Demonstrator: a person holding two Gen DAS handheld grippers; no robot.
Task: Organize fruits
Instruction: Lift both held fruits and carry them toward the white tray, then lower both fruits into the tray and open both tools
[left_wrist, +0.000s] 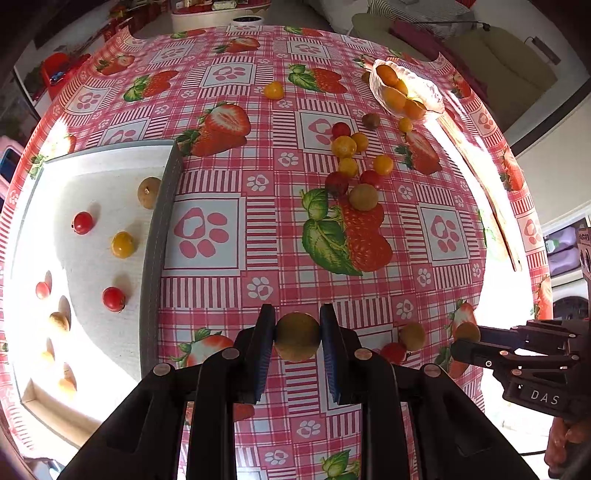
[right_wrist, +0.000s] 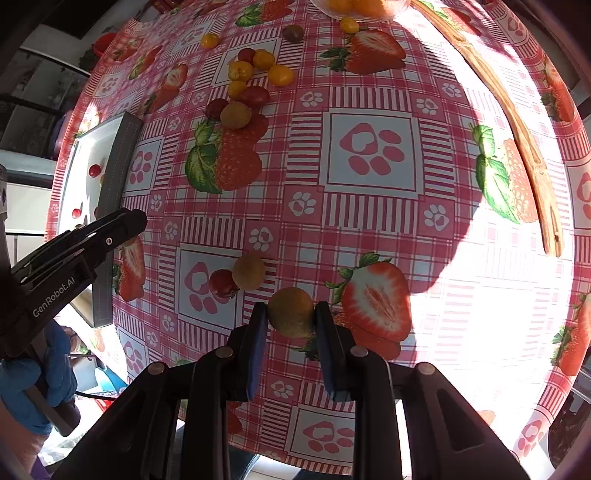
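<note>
A small brown fruit (left_wrist: 297, 336) is pinched across its middle in the nearly closed left gripper (left_wrist: 297, 338), above the counter (left_wrist: 369, 295); another (right_wrist: 291, 312) is clamped likewise in the right gripper (right_wrist: 291, 314). Light, thin-shelled, roundish: gentle pressure is judged best.

The tablecloth (left_wrist: 332, 295) under both grippers looks like glossy wipe-clean plastic, throwing back hard white glare to the right of the right gripper (right_wrist: 291, 317), whose fingers are matt black plastic with dull blue pads (right_wrist: 258, 343) and small metal rivets. The brown fruit (left_wrist: 297, 336) between the left gripper's (left_wrist: 297, 338) pads has a dull, slightly rough skin, while the red tomato (right_wrist: 222, 283) ahead of the right gripper is smooth and shiny. Ahead and to the left of the left gripper, the tray (left_wrist: 162, 206) has a matt grey stitched rim and a matt white floor, and far ahead to the right the bowl (left_wrist: 424, 85) looks like clear textured glass or plastic.
</note>
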